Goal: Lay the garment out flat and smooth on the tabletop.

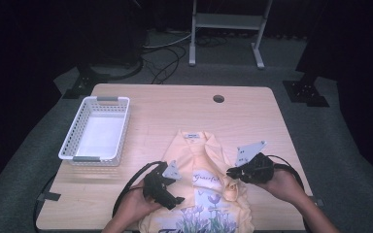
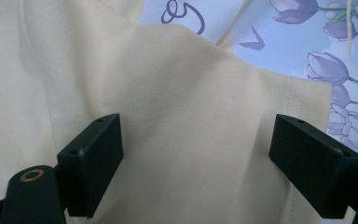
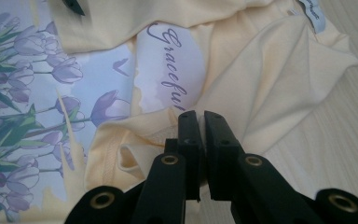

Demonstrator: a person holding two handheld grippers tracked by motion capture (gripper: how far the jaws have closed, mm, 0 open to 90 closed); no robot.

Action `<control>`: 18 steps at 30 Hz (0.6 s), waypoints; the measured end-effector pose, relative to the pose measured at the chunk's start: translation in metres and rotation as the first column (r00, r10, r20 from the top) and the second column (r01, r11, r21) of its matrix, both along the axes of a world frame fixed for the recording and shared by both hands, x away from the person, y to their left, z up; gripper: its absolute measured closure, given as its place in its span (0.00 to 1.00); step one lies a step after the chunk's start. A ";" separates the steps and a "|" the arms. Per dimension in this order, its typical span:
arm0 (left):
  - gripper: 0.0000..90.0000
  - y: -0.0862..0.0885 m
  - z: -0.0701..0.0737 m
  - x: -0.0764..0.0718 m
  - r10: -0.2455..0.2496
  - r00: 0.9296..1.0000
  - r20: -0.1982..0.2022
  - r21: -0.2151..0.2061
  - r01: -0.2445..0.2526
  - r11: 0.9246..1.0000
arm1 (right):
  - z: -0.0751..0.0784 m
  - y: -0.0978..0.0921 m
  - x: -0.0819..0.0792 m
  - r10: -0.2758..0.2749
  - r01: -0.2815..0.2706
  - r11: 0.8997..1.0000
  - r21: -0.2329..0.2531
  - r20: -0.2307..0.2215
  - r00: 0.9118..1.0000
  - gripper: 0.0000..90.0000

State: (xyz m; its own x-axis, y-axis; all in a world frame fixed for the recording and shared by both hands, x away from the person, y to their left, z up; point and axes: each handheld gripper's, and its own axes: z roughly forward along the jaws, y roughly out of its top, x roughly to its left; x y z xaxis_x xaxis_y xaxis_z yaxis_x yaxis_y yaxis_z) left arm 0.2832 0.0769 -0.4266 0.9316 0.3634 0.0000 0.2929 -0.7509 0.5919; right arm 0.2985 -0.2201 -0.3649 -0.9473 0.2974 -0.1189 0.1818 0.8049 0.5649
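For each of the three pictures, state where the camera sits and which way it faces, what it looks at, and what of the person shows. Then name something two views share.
High view: above the person's side, facing forward and down on the light wooden table; forearms and both grippers show.
Left gripper view: rides the left gripper, looking along its open jaws at the pale yellow T-shirt with purple tulip print.
Right gripper view: rides the right gripper, jaws closed together over a fold of shirt.
Shared: both gripper views show the shirt's tulip print.

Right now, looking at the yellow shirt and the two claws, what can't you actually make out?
- High view: the shirt's hem runs past the bottom edge.
- High view: the printed word is too small to read; the right gripper view shows "Gracefu", with the rest behind the right claw.
- Right gripper view: its jaws are closed, but whether fabric sits between them is unclear.
- Left gripper view: fabric hides the table under the open left claw.
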 end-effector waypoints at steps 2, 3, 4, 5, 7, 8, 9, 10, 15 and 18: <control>0.19 0.000 0.000 0.000 0.001 1.000 0.000 -0.002 -0.001 1.000 | 0.001 -0.003 0.000 -0.009 0.009 1.000 -0.001 0.000 1.000 0.96; 0.19 0.000 0.000 0.000 0.001 1.000 0.000 -0.002 -0.001 1.000 | 0.001 -0.005 0.000 -0.008 0.008 1.000 -0.001 0.003 1.000 0.96; 0.19 0.000 0.000 0.000 0.001 1.000 0.000 -0.002 -0.001 1.000 | 0.001 -0.006 0.000 -0.013 0.013 1.000 -0.002 0.003 1.000 0.96; 0.19 0.000 0.000 0.000 0.001 1.000 0.000 -0.002 -0.001 1.000 | 0.001 -0.007 0.000 -0.016 0.016 1.000 -0.004 0.004 1.000 0.96; 0.19 0.000 0.000 0.000 0.000 1.000 0.000 -0.002 0.000 1.000 | 0.002 -0.011 0.000 -0.021 0.021 1.000 -0.005 0.004 1.000 0.96; 0.19 0.000 0.000 0.000 0.000 1.000 0.000 -0.002 0.000 1.000 | 0.002 -0.012 0.000 -0.025 0.025 1.000 -0.007 0.006 1.000 0.96; 0.19 0.000 0.000 0.000 0.000 1.000 -0.001 -0.001 0.000 1.000 | 0.002 -0.014 0.000 -0.030 0.030 1.000 -0.009 0.008 1.000 0.96; 0.19 0.000 0.000 0.000 -0.001 1.000 -0.002 0.001 0.001 1.000 | 0.003 -0.016 0.000 -0.033 0.033 0.999 -0.006 0.008 0.999 0.96; 0.19 0.000 0.001 0.001 -0.004 1.000 -0.002 0.009 0.004 1.000 | 0.005 -0.026 0.000 -0.054 0.054 0.999 -0.007 0.016 0.998 0.96; 0.19 0.000 0.001 0.001 -0.005 1.000 -0.003 0.010 0.005 1.000 | 0.007 -0.031 -0.001 -0.069 0.069 0.998 -0.004 0.017 0.997 0.95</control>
